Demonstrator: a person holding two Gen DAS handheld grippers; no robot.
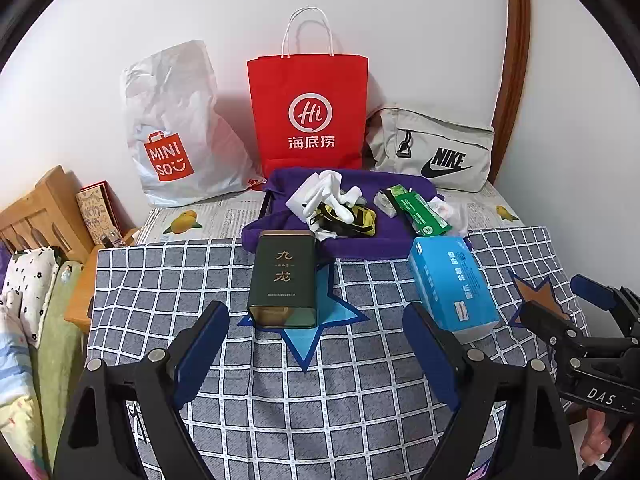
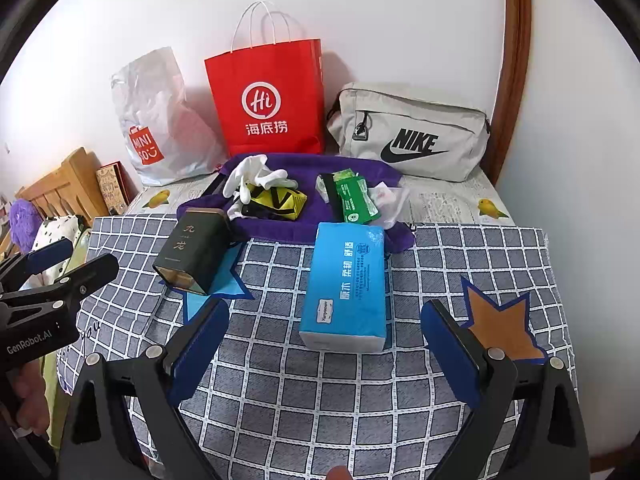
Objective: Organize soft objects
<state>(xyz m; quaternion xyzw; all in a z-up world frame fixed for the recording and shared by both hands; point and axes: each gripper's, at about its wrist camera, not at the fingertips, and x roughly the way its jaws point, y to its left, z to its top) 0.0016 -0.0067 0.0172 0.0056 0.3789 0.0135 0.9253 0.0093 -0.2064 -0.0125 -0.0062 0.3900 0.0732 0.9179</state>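
Approach step: left tool (image 1: 316, 344) and right tool (image 2: 324, 344) hover spread, empty, above checked grey bench cloth (image 2: 320, 400); soft blue plastic-wrapped tissue pack (image 2: 346, 292) lies flat ahead of right tool; next, straddle and pinch it

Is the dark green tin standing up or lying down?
Lying down: the green tin rests on its long side on the blue star, label facing up.

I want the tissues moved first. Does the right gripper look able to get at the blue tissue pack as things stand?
Probably yes. The right gripper is open and the blue tissue pack lies straight ahead between its fingers on the checked cloth, nothing between them. The green tin stands apart to the left.
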